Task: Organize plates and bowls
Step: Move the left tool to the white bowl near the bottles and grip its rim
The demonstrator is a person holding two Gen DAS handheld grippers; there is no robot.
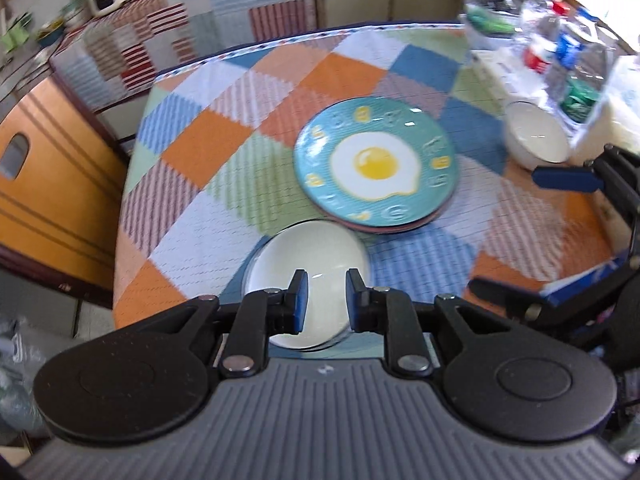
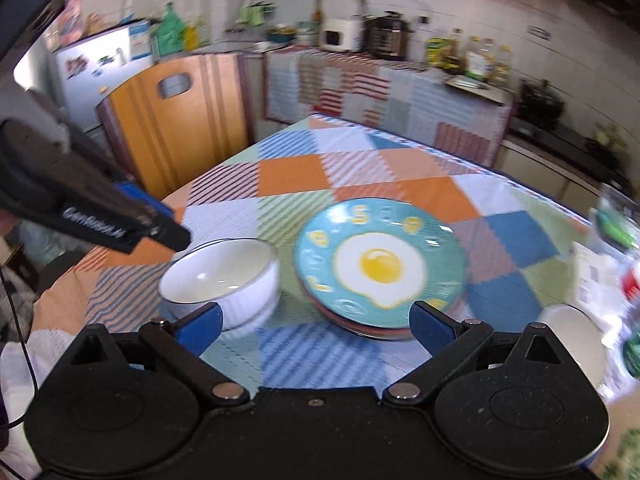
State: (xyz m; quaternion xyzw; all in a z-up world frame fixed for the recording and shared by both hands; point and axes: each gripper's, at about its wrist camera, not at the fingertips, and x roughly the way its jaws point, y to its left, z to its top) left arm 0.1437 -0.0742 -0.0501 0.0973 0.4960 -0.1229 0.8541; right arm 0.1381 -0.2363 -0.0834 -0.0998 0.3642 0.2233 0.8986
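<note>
A teal plate with a fried-egg picture (image 1: 376,168) tops a small stack of plates on the checked tablecloth; it also shows in the right wrist view (image 2: 380,264). A stack of white ribbed bowls (image 1: 308,264) sits just left of it, also in the right wrist view (image 2: 224,276). My left gripper (image 1: 323,300) hovers above these bowls, jaws a little apart, holding nothing. Another white bowl (image 1: 536,136) stands at the right, also in the right wrist view (image 2: 572,340). My right gripper (image 2: 316,328) is wide open and empty, near the plates' front edge.
Water bottles (image 1: 560,40) and packets crowd the table's right side. An orange wooden chair back (image 2: 176,120) stands at the table's far left edge. A kitchen counter with appliances (image 2: 360,36) runs behind. The left gripper's body (image 2: 88,200) reaches in over the bowls.
</note>
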